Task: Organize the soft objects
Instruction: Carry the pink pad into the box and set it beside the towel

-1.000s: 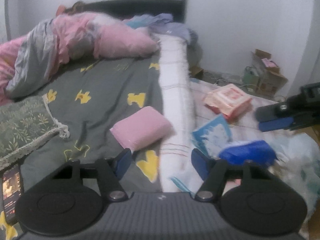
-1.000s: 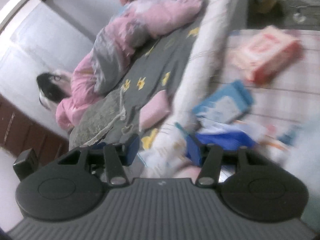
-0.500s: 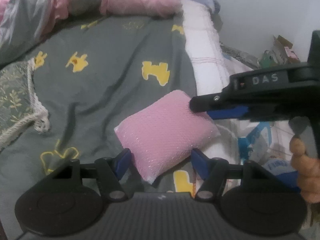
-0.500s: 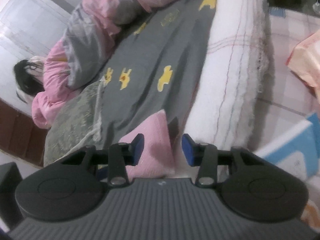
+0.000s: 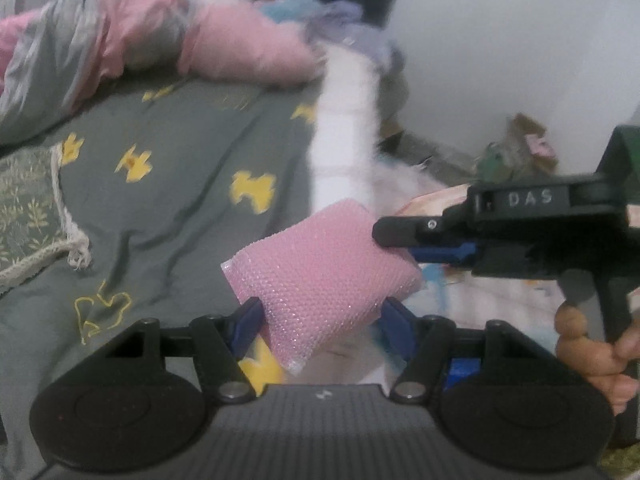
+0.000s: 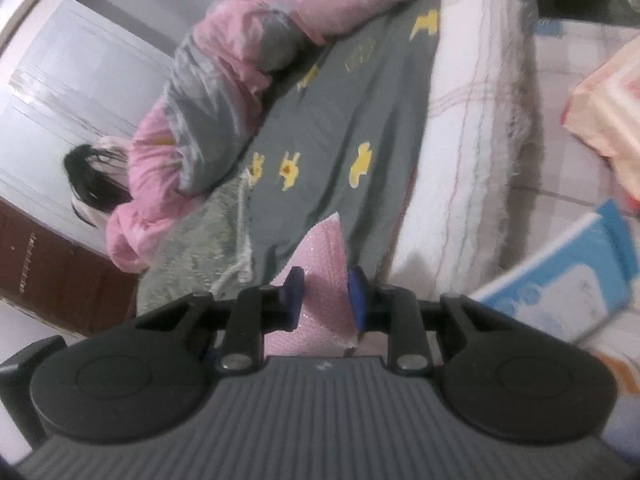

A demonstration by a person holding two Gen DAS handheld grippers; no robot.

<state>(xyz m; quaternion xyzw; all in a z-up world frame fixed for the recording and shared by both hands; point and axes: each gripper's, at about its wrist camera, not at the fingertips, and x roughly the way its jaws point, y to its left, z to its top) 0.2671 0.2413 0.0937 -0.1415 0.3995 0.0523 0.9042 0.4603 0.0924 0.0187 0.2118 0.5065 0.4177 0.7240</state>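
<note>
A pink bubble-wrap pouch [image 5: 320,268] sits at the near edge of the bed, over the grey sheet [image 5: 180,184]. My right gripper [image 5: 396,244] comes in from the right, and its jaws are closing on the pouch's right corner. In the right wrist view the blue pads [image 6: 294,296] press the pouch [image 6: 324,248] from both sides of the right gripper [image 6: 325,296]. My left gripper [image 5: 322,320] is open, its fingers straddling the pouch's near end. Whether they touch it I cannot tell.
A pink and grey duvet [image 5: 120,40] lies across the head of the bed. A green patterned cushion [image 5: 24,216] sits at left. The white mattress edge [image 6: 460,152] borders a floor littered with a blue-white pack [image 6: 560,280], an orange pack [image 6: 608,112] and cardboard boxes [image 5: 528,148].
My right gripper swung in from the floor side to the bed edge and narrowed onto the pouch's corner. My left gripper closed in on the pouch, which now sits between its fingers.
</note>
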